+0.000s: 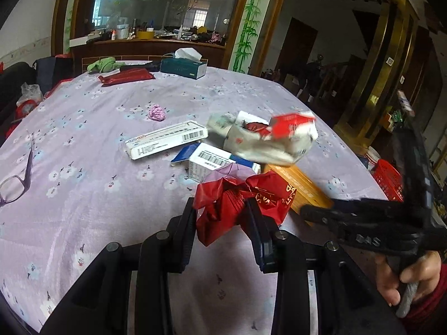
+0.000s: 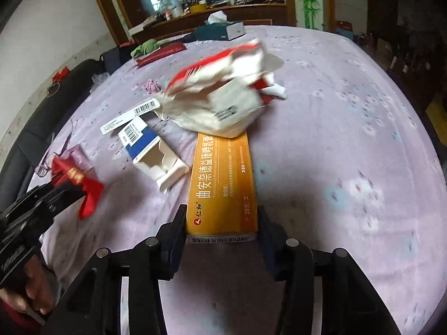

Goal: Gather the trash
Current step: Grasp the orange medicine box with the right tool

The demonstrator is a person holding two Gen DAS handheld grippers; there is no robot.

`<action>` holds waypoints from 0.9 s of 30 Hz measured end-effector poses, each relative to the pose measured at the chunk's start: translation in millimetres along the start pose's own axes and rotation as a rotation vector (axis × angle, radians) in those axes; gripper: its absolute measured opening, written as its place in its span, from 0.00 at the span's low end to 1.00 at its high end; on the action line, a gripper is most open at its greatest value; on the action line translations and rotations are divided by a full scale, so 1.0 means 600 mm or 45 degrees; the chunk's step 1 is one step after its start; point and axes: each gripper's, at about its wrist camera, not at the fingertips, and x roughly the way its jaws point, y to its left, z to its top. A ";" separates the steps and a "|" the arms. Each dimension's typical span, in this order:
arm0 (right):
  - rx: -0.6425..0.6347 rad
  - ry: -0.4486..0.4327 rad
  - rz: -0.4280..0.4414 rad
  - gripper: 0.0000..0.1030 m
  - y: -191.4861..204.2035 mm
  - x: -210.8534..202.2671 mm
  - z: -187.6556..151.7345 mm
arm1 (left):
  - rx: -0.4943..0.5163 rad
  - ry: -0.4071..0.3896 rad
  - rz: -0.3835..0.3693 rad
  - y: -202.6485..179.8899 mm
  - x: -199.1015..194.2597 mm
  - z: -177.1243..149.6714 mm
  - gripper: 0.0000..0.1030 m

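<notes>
My left gripper [image 1: 220, 206] is shut on a crumpled red bag [image 1: 237, 198] with a pink lining, held just above the lilac flowered tablecloth [image 1: 83, 128]. My right gripper [image 2: 222, 215] is shut on the near end of a long orange medicine box [image 2: 223, 178]. A crushed white and red carton [image 2: 223, 97], blurred, sits on the box's far end. In the left wrist view the right gripper [image 1: 304, 209] comes in from the right with the orange box [image 1: 301, 184] under the carton [image 1: 265, 139]. In the right wrist view the left gripper [image 2: 72, 192] holds the red bag [image 2: 83, 187] at far left.
A white medicine box [image 1: 167, 139], an open blue and white box [image 1: 206, 162] and a pink paper ball [image 1: 156, 111] lie mid-table. Glasses [image 1: 14, 184] rest at the left edge. A tissue box [image 1: 184, 67], red pouch [image 1: 127, 76] and green cloth [image 1: 103, 64] sit far back. A red basket [image 1: 388, 178] stands beyond the right edge.
</notes>
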 end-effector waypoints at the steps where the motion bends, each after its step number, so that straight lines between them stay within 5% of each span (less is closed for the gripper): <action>1: 0.003 -0.020 -0.002 0.48 -0.002 -0.016 -0.013 | 0.015 -0.007 0.005 -0.008 -0.002 -0.001 0.33; 9: 0.032 -0.170 -0.080 0.48 -0.018 -0.099 -0.092 | 0.081 -0.018 -0.039 -0.061 -0.004 -0.010 0.33; 18: 0.072 -0.423 -0.228 0.48 -0.026 -0.162 -0.104 | 0.121 -0.100 -0.017 -0.110 -0.023 -0.014 0.33; 27: 0.070 -0.448 -0.270 0.48 -0.025 -0.172 -0.111 | 0.158 -0.115 0.036 -0.124 -0.021 -0.019 0.33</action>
